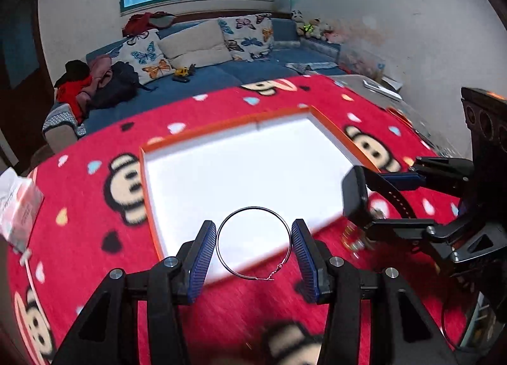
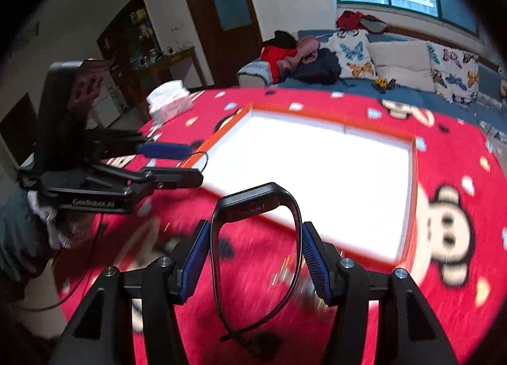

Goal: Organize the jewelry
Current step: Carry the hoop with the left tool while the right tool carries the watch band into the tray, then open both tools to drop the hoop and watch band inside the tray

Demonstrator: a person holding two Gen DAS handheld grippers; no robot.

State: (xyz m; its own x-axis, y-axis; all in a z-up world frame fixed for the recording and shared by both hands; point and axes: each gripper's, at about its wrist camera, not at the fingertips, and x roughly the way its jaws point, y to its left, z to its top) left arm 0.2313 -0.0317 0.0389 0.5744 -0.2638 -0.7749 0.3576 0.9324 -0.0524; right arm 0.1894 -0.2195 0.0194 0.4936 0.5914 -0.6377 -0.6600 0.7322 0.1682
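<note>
A thin black hoop earring (image 1: 253,207) hangs between the blue pads of my left gripper (image 1: 253,250), which is shut on it just above the near edge of the white tray with the orange rim (image 1: 202,133). A black watch with a looped strap (image 2: 253,198) is pinched across its strap by my right gripper (image 2: 256,247), held over the red cloth before the tray (image 2: 317,114). From the left wrist view the watch (image 1: 355,193) and right gripper (image 1: 375,201) sit at the tray's right corner. The left gripper (image 2: 193,163) shows at the tray's left corner.
A red cloth with monkey faces (image 1: 95,238) covers the table. A tissue pack (image 2: 169,101) lies at its far left edge. Blurred small shiny pieces (image 1: 351,238) lie on the cloth near the tray's right corner. A blue sofa (image 1: 221,73) stands behind the table.
</note>
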